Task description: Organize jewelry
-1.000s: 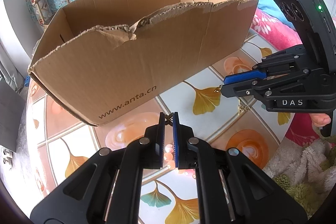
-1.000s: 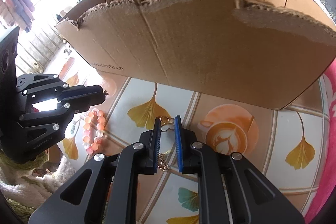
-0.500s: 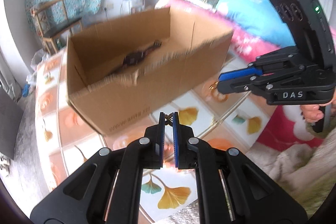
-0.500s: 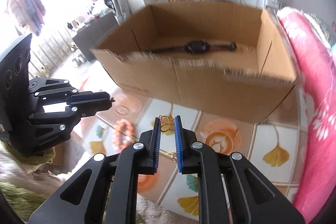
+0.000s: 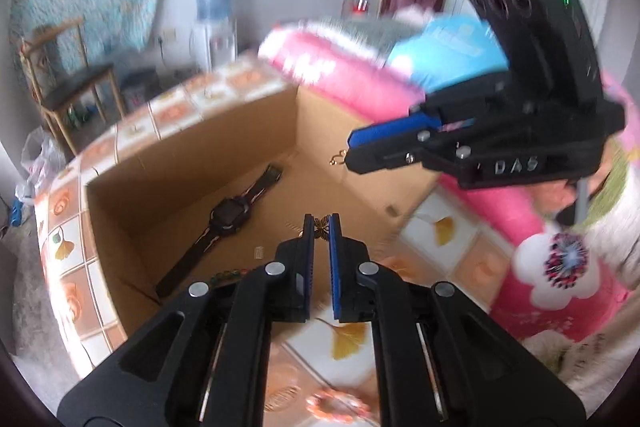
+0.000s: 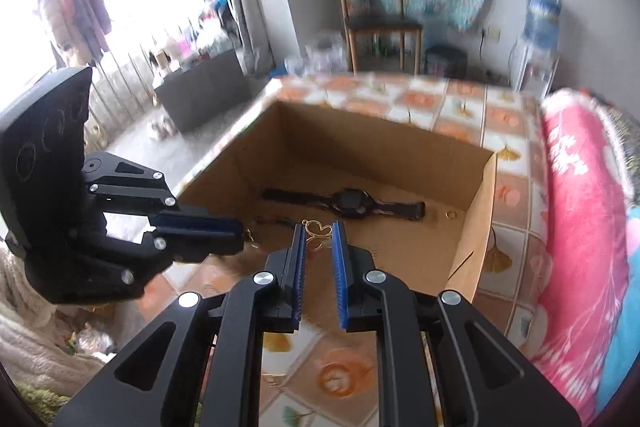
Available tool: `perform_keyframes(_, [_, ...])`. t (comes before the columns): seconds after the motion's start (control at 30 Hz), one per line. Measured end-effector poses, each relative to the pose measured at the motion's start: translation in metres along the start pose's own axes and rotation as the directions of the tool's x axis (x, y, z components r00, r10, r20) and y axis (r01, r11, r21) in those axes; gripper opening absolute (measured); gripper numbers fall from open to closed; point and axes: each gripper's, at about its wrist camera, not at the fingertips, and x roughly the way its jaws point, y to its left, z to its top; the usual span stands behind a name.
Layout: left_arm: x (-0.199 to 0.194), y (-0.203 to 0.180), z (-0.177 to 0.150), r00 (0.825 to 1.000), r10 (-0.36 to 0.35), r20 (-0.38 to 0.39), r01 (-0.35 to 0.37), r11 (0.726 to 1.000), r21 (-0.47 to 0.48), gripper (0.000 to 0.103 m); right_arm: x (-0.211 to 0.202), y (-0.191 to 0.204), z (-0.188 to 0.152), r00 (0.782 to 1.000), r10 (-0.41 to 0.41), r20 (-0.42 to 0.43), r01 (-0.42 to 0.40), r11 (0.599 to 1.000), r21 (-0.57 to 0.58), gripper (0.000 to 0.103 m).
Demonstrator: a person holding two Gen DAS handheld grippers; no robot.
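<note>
My left gripper [image 5: 321, 221] is shut on a small gold butterfly earring [image 5: 321, 223], held above the near edge of an open cardboard box [image 5: 120, 171]. My right gripper [image 6: 319, 227] is shut on a gold earring [image 6: 318, 228] with a hanging loop, also above the box [image 6: 468, 247]. The right gripper shows in the left wrist view [image 5: 352, 157] and the left gripper in the right wrist view [image 6: 240, 235]. A black watch [image 5: 228, 217] lies flat on the box floor, also in the right wrist view [image 6: 352, 205]. A small gold ring [image 6: 451, 214] lies in the box.
The box stands on a table with a ginkgo-leaf tile cloth [image 5: 440, 231]. An orange bead bracelet [image 5: 340, 405] lies on the cloth near me. A dark beaded strand [image 5: 228, 274] lies in the box. A pink blanket [image 6: 580, 227] lies to the right; a wooden chair [image 6: 380, 23] stands behind.
Both grippers have risen from table level with their earrings and moved over the box, so its inside and the watch now show from above.
</note>
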Motion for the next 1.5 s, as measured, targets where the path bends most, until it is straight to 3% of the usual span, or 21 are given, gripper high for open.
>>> perform_keyframes(0.13, [0.051, 0.025, 0.016, 0.978, -0.118, -0.171, 0.102, 0.989, -0.103, 0.006, 0.05, -0.025, 0.021, 0.985, -0.016, -0.174, 0.02, 1.0, 0.019, 0.013])
perform_keyframes(0.3, [0.096, 0.04, 0.02, 0.933, -0.166, -0.32, 0.116, 0.979, -0.169, 0.006, 0.091, -0.034, 0.024, 0.953, -0.073, -0.295, 0.066, 0.997, -0.034, 0.013])
perform_keyframes(0.43, [0.121, 0.046, 0.016, 0.881, -0.22, -0.419, 0.128, 0.963, -0.235, 0.006, 0.106, -0.037, 0.023, 0.937, -0.106, -0.334, 0.088, 0.994, -0.068, 0.013])
perform_keyframes(0.53, [0.129, 0.051, 0.013, 0.869, -0.218, -0.445, 0.108, 0.96, -0.258, 0.009, 0.11, -0.04, 0.024, 0.932, -0.118, -0.343, 0.098, 0.992, -0.074, 0.013])
perform_keyframes(0.6, [0.13, 0.054, 0.011, 0.864, -0.235, -0.445, 0.11, 0.951, -0.288, 0.021, 0.109, -0.041, 0.026, 0.934, -0.115, -0.34, 0.096, 0.993, -0.071, 0.013])
perform_keyframes(0.63, [0.13, 0.056, 0.01, 0.864, -0.246, -0.44, 0.117, 0.947, -0.301, 0.021, 0.107, -0.041, 0.027, 0.935, -0.112, -0.337, 0.095, 0.993, -0.067, 0.013])
perform_keyframes(0.83, [0.115, 0.061, 0.009, 0.885, -0.238, -0.4, 0.114, 0.944, -0.309, 0.03, 0.096, -0.044, 0.032, 0.948, -0.103, -0.302, 0.092, 0.994, -0.051, 0.014])
perform_keyframes(1.17, [0.061, 0.066, 0.024, 0.942, -0.187, -0.278, 0.1, 0.949, -0.298, 0.034, 0.049, -0.044, 0.04, 0.979, -0.078, -0.191, 0.08, 0.997, 0.001, 0.015])
perform_keyframes(1.33, [0.021, 0.065, 0.031, 0.972, -0.131, -0.195, 0.079, 0.964, -0.255, 0.046, -0.004, -0.033, 0.043, 0.996, -0.071, -0.059, 0.072, 0.997, 0.024, 0.037])
perform_keyframes(1.5, [-0.036, 0.059, 0.021, 0.993, -0.075, -0.092, 0.05, 0.969, -0.244, 0.07, -0.065, -0.016, 0.024, 0.995, -0.052, 0.088, 0.047, 0.997, 0.058, 0.052])
